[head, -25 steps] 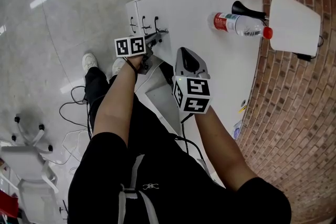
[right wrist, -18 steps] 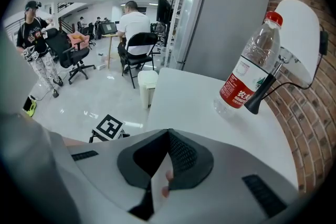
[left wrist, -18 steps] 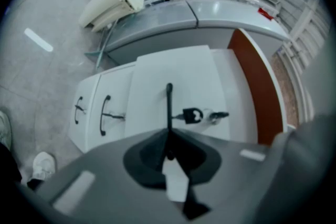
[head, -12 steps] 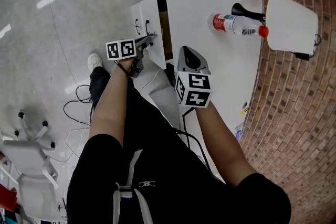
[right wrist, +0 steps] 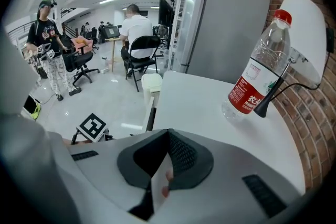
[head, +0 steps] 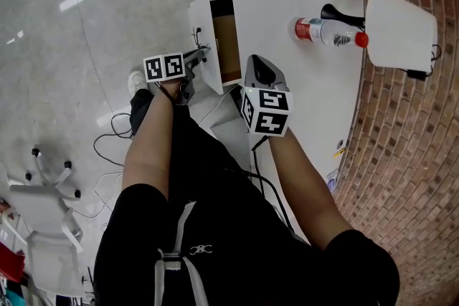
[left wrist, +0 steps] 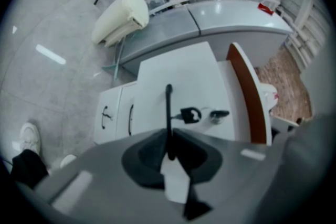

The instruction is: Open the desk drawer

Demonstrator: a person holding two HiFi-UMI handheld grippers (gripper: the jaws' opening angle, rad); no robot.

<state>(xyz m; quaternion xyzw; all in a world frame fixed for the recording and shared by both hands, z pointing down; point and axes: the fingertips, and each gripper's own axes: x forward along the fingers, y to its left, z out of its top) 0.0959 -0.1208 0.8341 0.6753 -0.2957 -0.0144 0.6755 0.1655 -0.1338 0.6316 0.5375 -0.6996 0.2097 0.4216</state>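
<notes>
The top desk drawer (head: 215,46) stands pulled out of the white pedestal, and its brown inside (head: 226,39) shows. In the left gripper view its white front (left wrist: 178,86) carries a thin black handle (left wrist: 168,107) and a key in the lock (left wrist: 190,114). My left gripper (head: 204,51) (left wrist: 169,132) is closed on that handle, which runs in between its jaws; the jaws are opening slightly. My right gripper (head: 258,64) (right wrist: 168,135) hovers over the desk's near edge, shut, with nothing in it.
A water bottle with a red label (head: 326,32) (right wrist: 260,78) lies on the white desktop (head: 301,89) beside a black stand (head: 337,13). Two lower drawers (left wrist: 113,115) stay closed. An office chair (head: 43,211) and cables (head: 107,147) are on the floor at left.
The drawer has slid out of the desk, so its brown inside now shows. My left gripper moved left with the handle. The right gripper has hardly moved.
</notes>
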